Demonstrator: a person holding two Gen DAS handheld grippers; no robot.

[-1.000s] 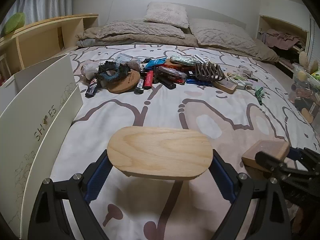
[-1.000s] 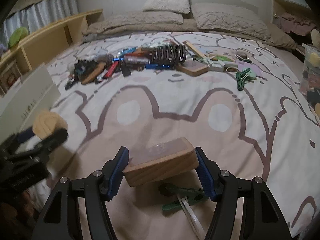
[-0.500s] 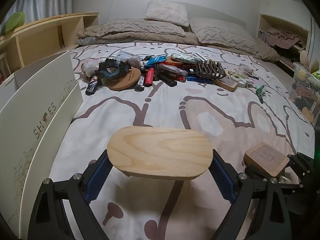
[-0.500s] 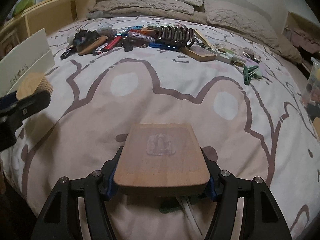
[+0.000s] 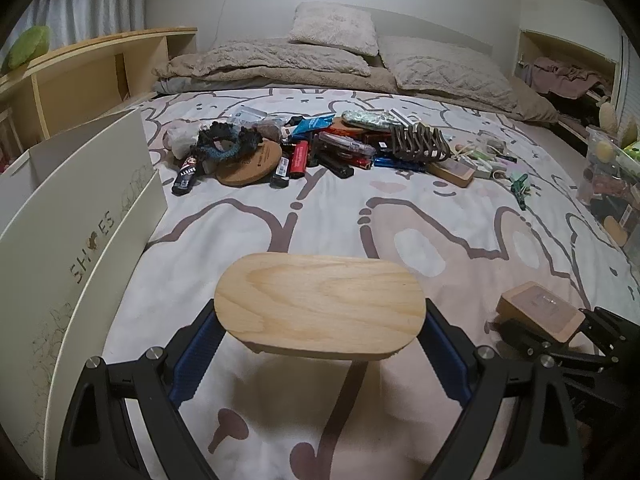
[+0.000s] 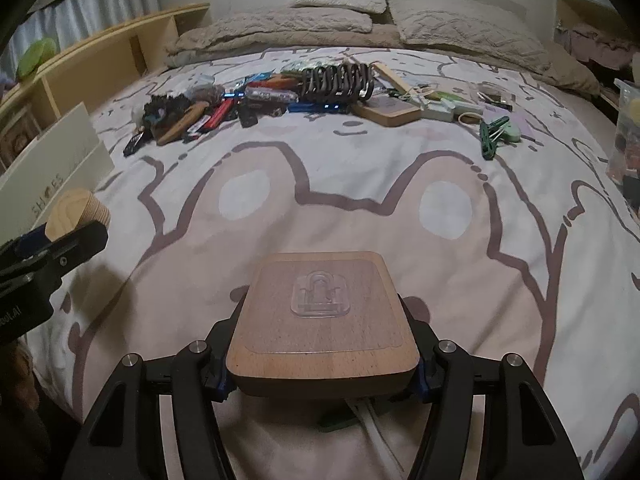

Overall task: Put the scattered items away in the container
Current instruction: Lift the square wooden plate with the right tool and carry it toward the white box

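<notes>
The right gripper [image 6: 322, 372] was closing on a rigid, smooth rectangular wooden block [image 6: 322, 320], pads clamping its side edges; the left gripper [image 5: 320, 344] gripped an oval pale wooden board [image 5: 320, 304] likewise.

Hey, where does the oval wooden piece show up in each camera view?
Left wrist: oval wooden piece at lower centre, between the left gripper's fingers.
Right wrist: at the left edge, seen end-on.
Shared landmark: the white SHOES box at left.
</notes>
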